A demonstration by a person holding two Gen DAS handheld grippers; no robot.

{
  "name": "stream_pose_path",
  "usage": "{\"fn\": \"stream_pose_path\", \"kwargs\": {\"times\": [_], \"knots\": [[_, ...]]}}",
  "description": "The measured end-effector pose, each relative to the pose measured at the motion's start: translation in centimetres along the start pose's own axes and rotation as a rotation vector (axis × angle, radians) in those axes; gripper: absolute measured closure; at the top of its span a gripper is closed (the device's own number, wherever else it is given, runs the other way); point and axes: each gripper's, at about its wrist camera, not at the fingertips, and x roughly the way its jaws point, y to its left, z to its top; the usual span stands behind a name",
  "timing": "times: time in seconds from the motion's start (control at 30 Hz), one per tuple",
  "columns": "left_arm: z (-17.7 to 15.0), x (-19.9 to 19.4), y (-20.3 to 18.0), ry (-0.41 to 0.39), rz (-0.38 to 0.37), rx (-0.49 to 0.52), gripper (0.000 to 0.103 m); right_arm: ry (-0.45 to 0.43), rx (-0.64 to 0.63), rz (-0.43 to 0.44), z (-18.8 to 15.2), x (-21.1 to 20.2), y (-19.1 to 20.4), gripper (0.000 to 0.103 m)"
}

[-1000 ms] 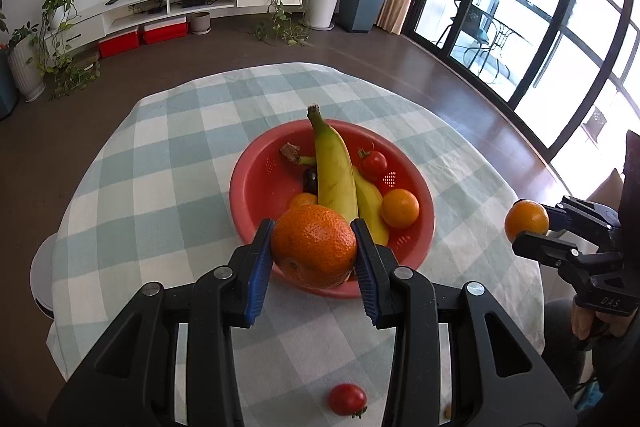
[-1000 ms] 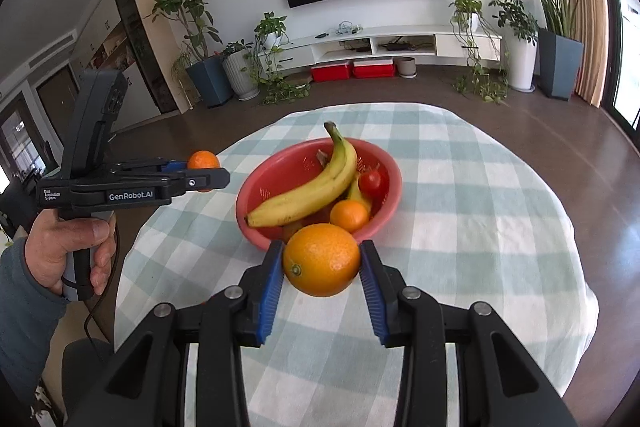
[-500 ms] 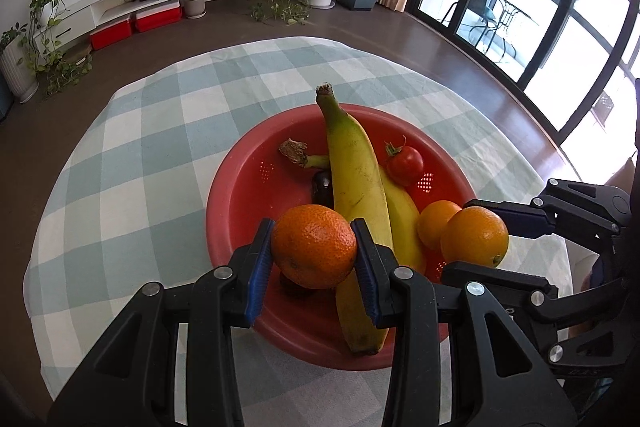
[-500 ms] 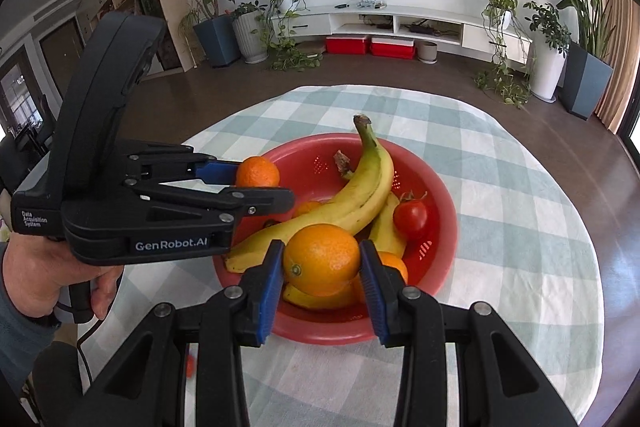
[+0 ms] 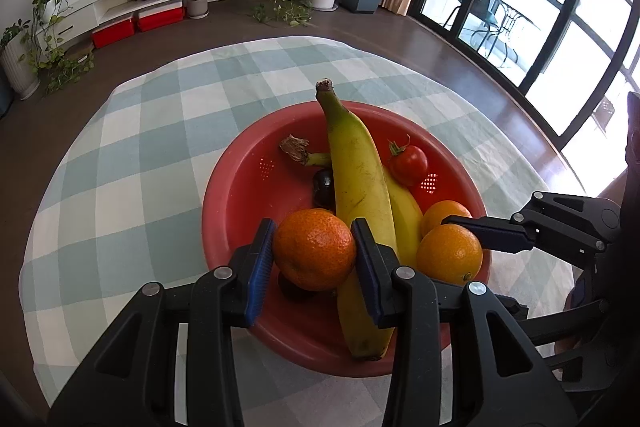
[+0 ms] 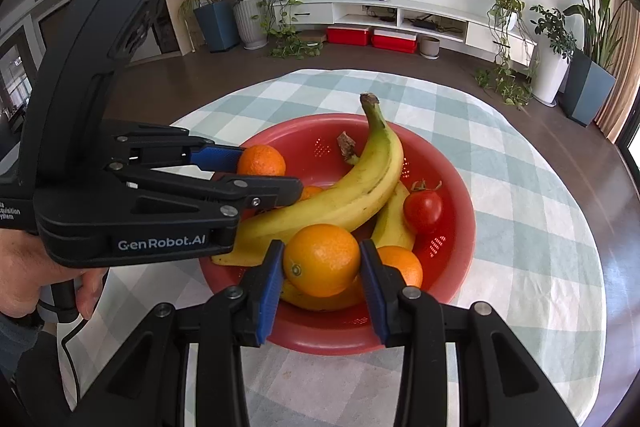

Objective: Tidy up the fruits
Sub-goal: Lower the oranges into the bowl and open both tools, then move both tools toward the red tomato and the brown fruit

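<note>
Both grippers now lower over red bowl (image 5: 240,195), left jaws clamped on mandarin (image 5: 314,254), right on orange (image 6: 322,259).

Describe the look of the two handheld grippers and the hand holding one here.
Both grippers, the left gripper and the right gripper, are black plastic with blue ribbed finger pads and silver pivot screws. The left one's side reads "GenRobot.AI" in white; a dark cable hangs below its handle. The bare hand wears a grey-blue sleeve.
</note>
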Motion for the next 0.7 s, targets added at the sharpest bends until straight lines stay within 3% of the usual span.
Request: {"fn": "stream_pose_path", "kwargs": {"times": [0.53,0.6,0.7], "knots": [[-0.8,-1.3,-0.2,-0.023,-0.001,-0.012,0.065,-0.025,0.012,-0.009,-0.6,-1.0,0.2,0.063],[-1.2,-2.2,-0.4,-0.039,0.009,-0.014,0.051,-0.045,0.021,-0.011,-0.7,-1.7,0.4,0.060],[-1.9,-3.9,-0.7,-0.074,0.026,-0.020,0.030,-0.085,0.049,-0.002,-1.1,-3.0,0.5,0.038]]}}
